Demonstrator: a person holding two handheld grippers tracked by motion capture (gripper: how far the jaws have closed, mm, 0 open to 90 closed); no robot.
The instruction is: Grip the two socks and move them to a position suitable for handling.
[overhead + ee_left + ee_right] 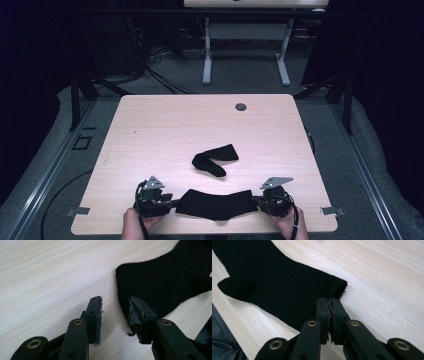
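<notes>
A black sock [215, 204] lies stretched flat near the front edge of the wooden table [175, 125], between my two grippers. My left gripper [172, 202] sits at the sock's left end. In the left gripper view its jaws stand apart [115, 302] over bare wood, with the sock's edge [160, 282] just beyond the right jaw and nothing between the pads. My right gripper [254, 201] is at the sock's right end. In the right gripper view its jaws are pressed together [328, 300] on the corner of the ribbed cuff [277, 282]. A second black sock [215, 160] lies folded farther back.
A round cable hole [241, 107] sits near the table's far edge. Metal clips stick out at the front left [80, 211] and front right [332, 210] corners. Beyond the table stand a white desk frame [245, 50] and floor cables.
</notes>
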